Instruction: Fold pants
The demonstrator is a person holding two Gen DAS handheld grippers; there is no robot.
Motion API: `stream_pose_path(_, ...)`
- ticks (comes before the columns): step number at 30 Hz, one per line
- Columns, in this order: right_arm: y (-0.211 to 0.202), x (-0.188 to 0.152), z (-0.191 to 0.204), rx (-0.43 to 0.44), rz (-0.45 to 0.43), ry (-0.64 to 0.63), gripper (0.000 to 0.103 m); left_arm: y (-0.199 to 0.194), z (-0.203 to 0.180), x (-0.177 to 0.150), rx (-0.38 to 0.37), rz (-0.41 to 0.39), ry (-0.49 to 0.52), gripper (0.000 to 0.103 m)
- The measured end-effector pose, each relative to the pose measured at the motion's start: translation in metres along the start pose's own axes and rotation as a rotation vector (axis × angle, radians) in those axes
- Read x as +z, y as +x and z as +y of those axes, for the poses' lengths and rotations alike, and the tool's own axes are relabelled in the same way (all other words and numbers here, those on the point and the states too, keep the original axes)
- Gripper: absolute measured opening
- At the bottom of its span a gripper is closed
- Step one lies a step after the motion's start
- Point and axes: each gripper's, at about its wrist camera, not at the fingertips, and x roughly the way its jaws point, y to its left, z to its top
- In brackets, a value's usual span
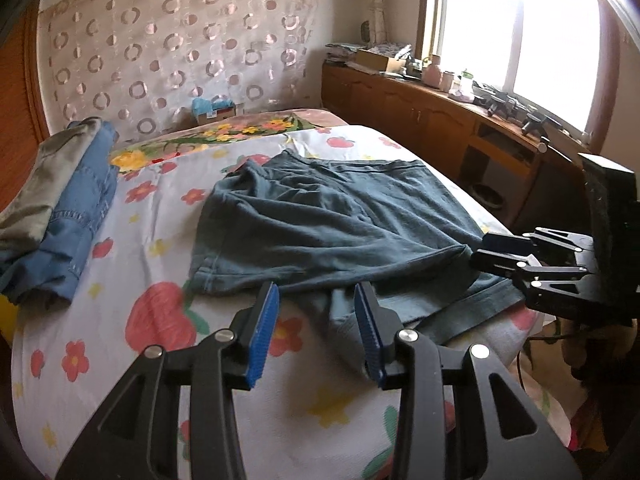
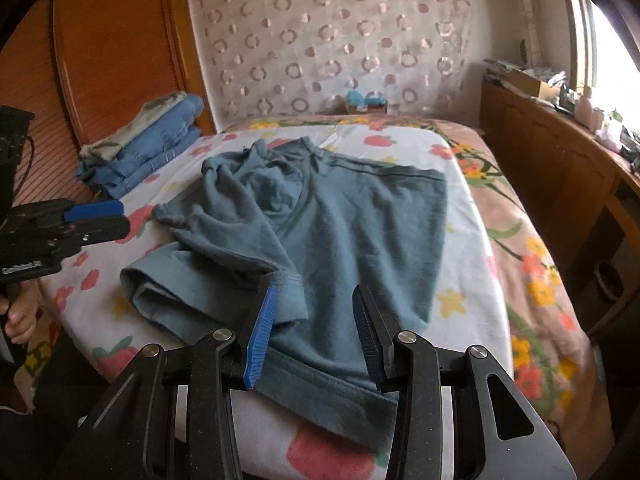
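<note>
Teal pants (image 1: 320, 220) lie crumpled on the flowered bed sheet (image 1: 120, 360), one leg folded over the other. My left gripper (image 1: 317, 289) stands open just short of the near hem, nothing pressed between its blue pads (image 1: 264, 332). At the right edge of this view my right gripper (image 1: 482, 254) reaches the pants' folded edge. In the right wrist view the pants (image 2: 352, 224) spread ahead, and my right gripper (image 2: 315, 289) hovers open over the near leg hem, with fabric seen between the pads but not pinched. My left gripper (image 2: 116, 218) enters from the left, off the cloth.
Folded jeans with a grey garment on top (image 1: 68, 208) are stacked at the bed's far left. A wooden cabinet (image 1: 440, 120) with clutter runs under the window on the right. A small box (image 2: 366, 105) sits by the curtain. A person's hand (image 2: 18, 320) shows at lower left.
</note>
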Motion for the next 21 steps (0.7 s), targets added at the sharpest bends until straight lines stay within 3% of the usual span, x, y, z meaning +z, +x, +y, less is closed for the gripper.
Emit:
stream_pose_path(8,0.026,0.006,0.006,0.018,0.044,-0.016,0.04,-0.005,0.011,-0.004,0.019,-0.005,-0.022,0.038)
stream_pose_path(9,0.028,0.006,0.007,0.02,0.048,-0.018,0.038,-0.005,0.012,-0.004,0.02,-0.006,-0.024,0.038)
stream_pose_path(11,0.033,0.006,0.01,0.034,0.06,-0.029,0.019,-0.006,0.013,-0.004,0.021,-0.009,-0.026,0.038)
stream_pose_path(13,0.035,0.006,0.013,0.039,0.067,-0.036,0.01,-0.007,0.014,-0.004,0.026,-0.01,-0.028,0.038)
stream_pose_path(21,0.018,0.012,0.018,0.048,0.003,-0.031,0.005,-0.011,0.014,-0.005,0.026,-0.022,-0.03,0.038)
